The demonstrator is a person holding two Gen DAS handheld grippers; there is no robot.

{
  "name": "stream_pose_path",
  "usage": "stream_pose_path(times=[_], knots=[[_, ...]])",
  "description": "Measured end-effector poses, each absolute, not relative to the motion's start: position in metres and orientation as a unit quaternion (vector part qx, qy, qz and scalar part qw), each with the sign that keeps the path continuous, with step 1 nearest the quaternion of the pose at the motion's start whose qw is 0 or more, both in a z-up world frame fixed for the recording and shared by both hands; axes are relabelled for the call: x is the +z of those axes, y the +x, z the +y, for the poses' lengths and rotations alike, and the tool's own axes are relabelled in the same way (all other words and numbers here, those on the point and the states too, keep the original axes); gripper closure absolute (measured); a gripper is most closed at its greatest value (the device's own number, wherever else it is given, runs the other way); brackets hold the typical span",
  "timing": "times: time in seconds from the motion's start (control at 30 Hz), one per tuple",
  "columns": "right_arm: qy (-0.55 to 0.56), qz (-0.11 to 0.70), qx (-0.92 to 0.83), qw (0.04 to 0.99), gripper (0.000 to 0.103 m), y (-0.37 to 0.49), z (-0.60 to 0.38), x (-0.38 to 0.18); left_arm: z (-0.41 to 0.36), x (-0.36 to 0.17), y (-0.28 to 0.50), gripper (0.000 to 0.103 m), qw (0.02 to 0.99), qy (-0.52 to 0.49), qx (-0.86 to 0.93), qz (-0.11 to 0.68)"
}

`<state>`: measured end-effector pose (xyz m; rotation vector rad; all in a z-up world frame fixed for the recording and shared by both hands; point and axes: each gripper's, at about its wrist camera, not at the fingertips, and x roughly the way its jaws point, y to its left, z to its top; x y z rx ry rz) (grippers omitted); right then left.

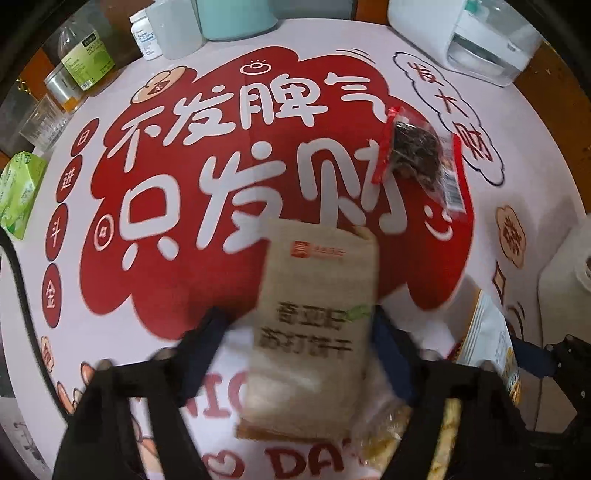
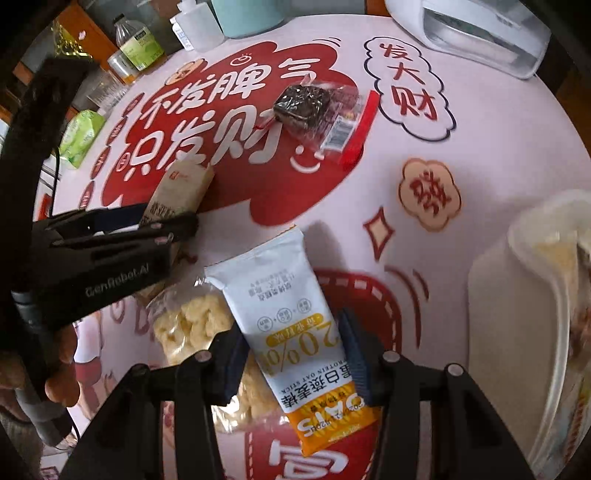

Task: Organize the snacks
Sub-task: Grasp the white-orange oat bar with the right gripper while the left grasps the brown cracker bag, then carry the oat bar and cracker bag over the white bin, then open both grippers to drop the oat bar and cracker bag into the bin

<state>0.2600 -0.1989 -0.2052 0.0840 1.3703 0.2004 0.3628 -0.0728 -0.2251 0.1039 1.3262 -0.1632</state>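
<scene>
My left gripper [image 1: 295, 328] is shut on a beige cracker packet [image 1: 314, 314] and holds it above the red-and-white tablecloth; the packet is blurred. It also shows in the right wrist view [image 2: 181, 192], with the left gripper [image 2: 192, 221] on it. My right gripper [image 2: 291, 343] is shut on a white-and-orange oat stick packet [image 2: 288, 314]. A clear bag of yellow puffs [image 2: 192, 325] lies under and left of it. A clear packet with a dark brown cake [image 2: 306, 107] lies farther back; it also shows in the left wrist view [image 1: 421, 155].
A white bin [image 2: 517, 295] with snacks inside stands at the right. Bottles [image 1: 88, 55], a glass [image 1: 40, 122], a green tissue pack [image 1: 18, 192], a teal container [image 1: 236, 18] and a white appliance [image 1: 480, 40] line the far table edge.
</scene>
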Motion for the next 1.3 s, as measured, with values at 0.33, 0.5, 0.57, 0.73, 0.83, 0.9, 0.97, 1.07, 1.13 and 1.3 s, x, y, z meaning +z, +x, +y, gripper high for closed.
stream_pose_path(times=[0.33,0.5,0.57,0.73,0.83,0.9,0.97,1.07,1.13,1.3], knots=[[0.088,0.571,0.112,0.809,0.055,0.204,-0.209,-0.154,-0.058,-0.179,0.292,0.05,0.81,0.094,-0.081,0.573],[0.11,0.53,0.126,0.832,0.055,0.168,-0.229,-0.112,-0.069,-0.118,0.251,0.05,0.834,0.097,-0.111,0.532],[0.117,0.509,0.124,0.844,0.055,0.154,-0.242,-0.093,-0.083,-0.094,0.233,0.05,0.837,0.103,-0.136,0.519],[0.138,0.465,0.097,0.869,0.055,0.125,-0.288,-0.055,-0.132,-0.051,0.207,0.049,0.837,0.116,-0.195,0.498],[0.144,0.441,0.063,0.884,0.054,0.11,-0.32,-0.038,-0.172,-0.029,0.197,0.049,0.837,0.122,-0.231,0.481],[0.141,0.426,0.028,0.893,0.054,0.104,-0.342,-0.031,-0.203,-0.016,0.192,0.049,0.836,0.13,-0.256,0.468],[0.145,0.418,-0.004,0.897,0.054,0.1,-0.364,-0.028,-0.228,-0.01,0.19,0.049,0.834,0.138,-0.271,0.46],[0.153,0.409,-0.053,0.898,0.053,0.095,-0.4,-0.026,-0.271,-0.002,0.189,0.049,0.833,0.154,-0.292,0.445],[0.155,0.408,-0.087,0.895,0.052,0.095,-0.422,-0.029,-0.296,-0.003,0.191,0.049,0.833,0.163,-0.297,0.438],[0.185,0.419,-0.123,0.88,0.048,0.105,-0.466,-0.05,-0.342,-0.017,0.202,0.048,0.825,0.146,-0.31,0.45]])
